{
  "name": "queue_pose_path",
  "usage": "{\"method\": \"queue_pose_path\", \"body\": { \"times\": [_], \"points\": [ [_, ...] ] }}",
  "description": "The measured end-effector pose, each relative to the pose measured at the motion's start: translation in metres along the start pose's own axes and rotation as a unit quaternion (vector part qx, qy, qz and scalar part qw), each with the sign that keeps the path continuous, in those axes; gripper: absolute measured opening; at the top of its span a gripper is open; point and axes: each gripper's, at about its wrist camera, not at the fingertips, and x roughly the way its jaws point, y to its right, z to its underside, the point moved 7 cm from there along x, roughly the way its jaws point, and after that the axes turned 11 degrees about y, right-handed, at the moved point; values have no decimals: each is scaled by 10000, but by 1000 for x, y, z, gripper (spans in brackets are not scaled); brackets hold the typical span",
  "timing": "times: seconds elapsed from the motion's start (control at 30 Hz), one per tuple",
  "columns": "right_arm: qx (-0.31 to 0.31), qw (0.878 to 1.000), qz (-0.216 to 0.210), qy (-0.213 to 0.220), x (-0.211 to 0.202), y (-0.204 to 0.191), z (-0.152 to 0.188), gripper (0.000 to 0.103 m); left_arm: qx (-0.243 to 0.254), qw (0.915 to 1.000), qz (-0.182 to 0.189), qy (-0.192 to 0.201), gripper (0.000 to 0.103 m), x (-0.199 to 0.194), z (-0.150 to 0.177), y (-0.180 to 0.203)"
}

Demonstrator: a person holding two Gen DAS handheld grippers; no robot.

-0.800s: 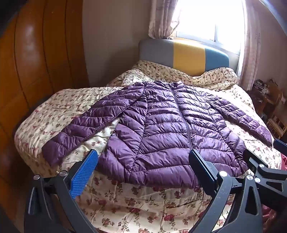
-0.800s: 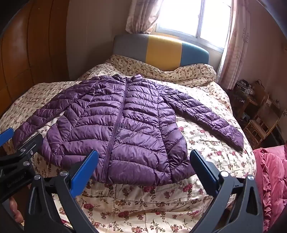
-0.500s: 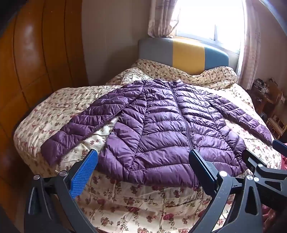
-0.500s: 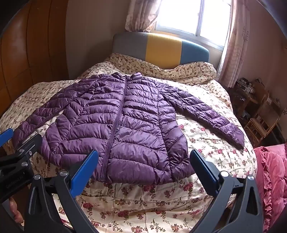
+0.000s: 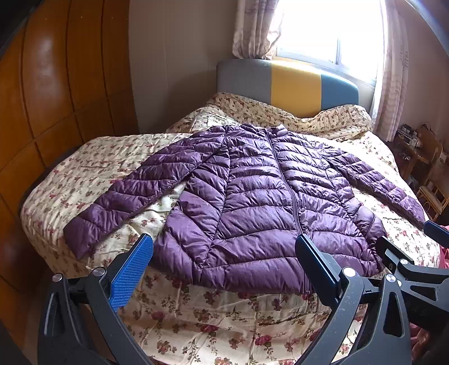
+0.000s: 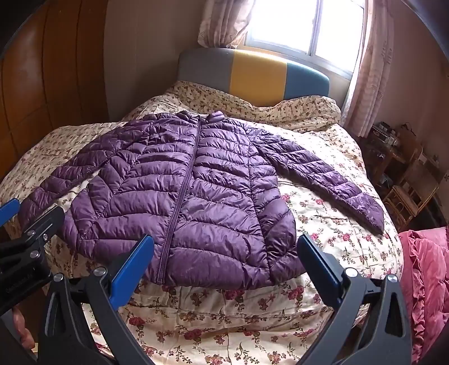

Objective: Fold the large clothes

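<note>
Your purple jacket [image 5: 261,202] lies flat on the bed [image 5: 224,317], front side up, zipped shut, its collar toward the headboard [image 5: 289,81] and its hem near the foot edge in front of you. Both sleeves are spread out and angled down away from the body, each cuff resting on the flowered bedspread, one toward each side edge of the bed.

Your left gripper [image 5: 224,269] hovers above the hem with its fingers [image 5: 132,269] spread wide and nothing between them. Your right gripper [image 6: 224,269] hangs the same way just beside it, also spread wide and empty, not touching the jacket. Each gripper's frame shows at the edge of the other's view.

Outward from there, a wooden wardrobe [image 5: 50,106] stands along one side of the bed, a bright window [image 6: 308,25] with curtains sits behind the headboard, and a pink quilt [image 6: 423,269] lies at the other side.
</note>
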Motion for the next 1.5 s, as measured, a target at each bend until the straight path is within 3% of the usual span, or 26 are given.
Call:
{"method": "queue_pose_path", "body": {
  "times": [1.5],
  "points": [
    [-56,9997,8,-242,26,0,8,101,-39,9998,84,-166,100,15,8,6]
  ]
}}
